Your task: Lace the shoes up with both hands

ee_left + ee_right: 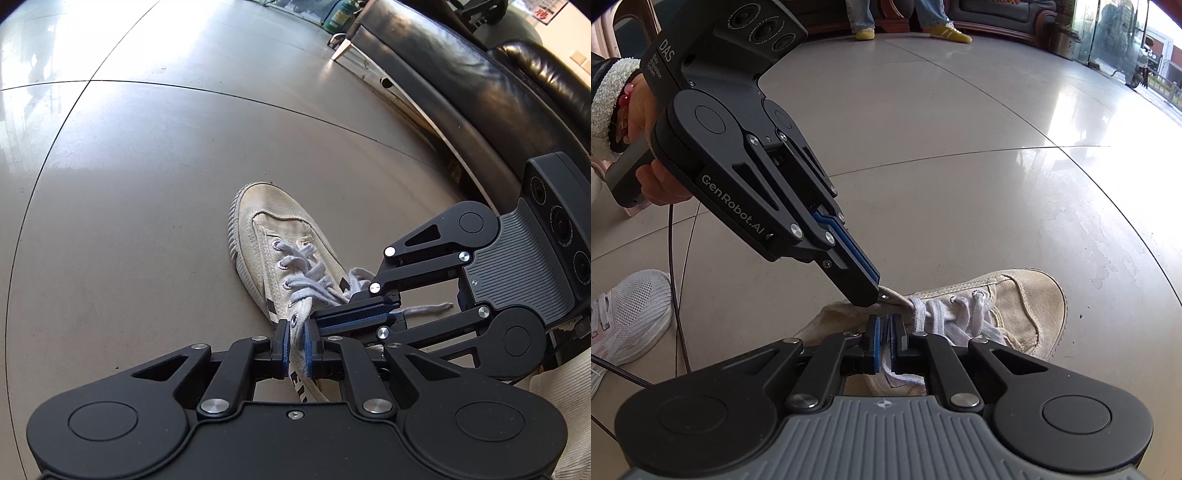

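From your left wrist camera, the canvas shoe lies on the floor, its toe pointing away from you and its long axis running from your left tongs up towards the far left. Those tongs are drawn in narrow on the upper edge of the shoe by the top eyelet, pinching the canvas there. Your right tongs come in from the right, crossing just above the left pair; they are closed down on the white lace, whose free end trails off to the right. A black sofa stands well apart behind.

From your right wrist camera, the shoe's toe points right and away, so its length runs across your line of sight. Your right tongs hold the lace between narrow pads, right at the shoe's opening. The left tongs reach down from the upper left and clamp the eyelet flap just beside them. A grey mesh sneaker sits at the left.

The two pairs are nearly touching at the top eyelets; I judge the right one better placed to draw the lace onward.
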Motion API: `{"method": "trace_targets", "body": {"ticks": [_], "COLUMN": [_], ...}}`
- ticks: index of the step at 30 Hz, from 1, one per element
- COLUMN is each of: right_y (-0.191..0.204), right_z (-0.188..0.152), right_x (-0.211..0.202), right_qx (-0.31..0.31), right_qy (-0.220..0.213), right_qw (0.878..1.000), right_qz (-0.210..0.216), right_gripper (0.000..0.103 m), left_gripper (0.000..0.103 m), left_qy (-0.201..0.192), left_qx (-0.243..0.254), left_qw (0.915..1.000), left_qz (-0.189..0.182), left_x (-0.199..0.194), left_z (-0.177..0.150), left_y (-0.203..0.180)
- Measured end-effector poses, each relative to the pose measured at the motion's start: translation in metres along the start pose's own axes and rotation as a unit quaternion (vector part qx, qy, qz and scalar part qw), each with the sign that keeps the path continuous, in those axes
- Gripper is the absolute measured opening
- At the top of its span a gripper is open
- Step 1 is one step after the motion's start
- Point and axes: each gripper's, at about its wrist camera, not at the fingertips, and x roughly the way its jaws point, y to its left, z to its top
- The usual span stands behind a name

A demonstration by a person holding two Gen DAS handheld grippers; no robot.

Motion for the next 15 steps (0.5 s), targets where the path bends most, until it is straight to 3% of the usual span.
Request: {"method": "trace_targets", "body": {"ticks": [3, 7, 13, 15], "right_y": [0.003, 0.005, 0.01, 0.029], "right_z": [-0.003, -0.003, -0.001, -0.004], "right_x": [0.001, -0.001, -0.006, 0.01], "right_qx": [-0.008, -0.013, -0.053, -0.072], "right_qy": [0.005, 0.006, 0.013, 0.016], "right_qw": [1.0, 1.0, 0.998, 0.997], "right_qz": [-0.008, -0.005, -0.006, -0.007], "right_gripper": [0.01, 0.024, 0.024, 0.024], "left_gripper": [0.008, 0.009, 0.009, 0.009], "left_qy": [0.0, 0.0, 0.001, 0.001], "left_qx": [0.001, 0.0, 0.001, 0.001], "left_qw": [1.0, 1.0, 1.0, 1.0], "left_qz": [0.002, 0.003, 0.004, 0.004], "left_x": [0.0, 0.001, 0.002, 0.003], "left_z": [-0.001, -0.001, -0.002, -0.002], "left_y": [-0.001, -0.003, -0.006, -0.006]}}
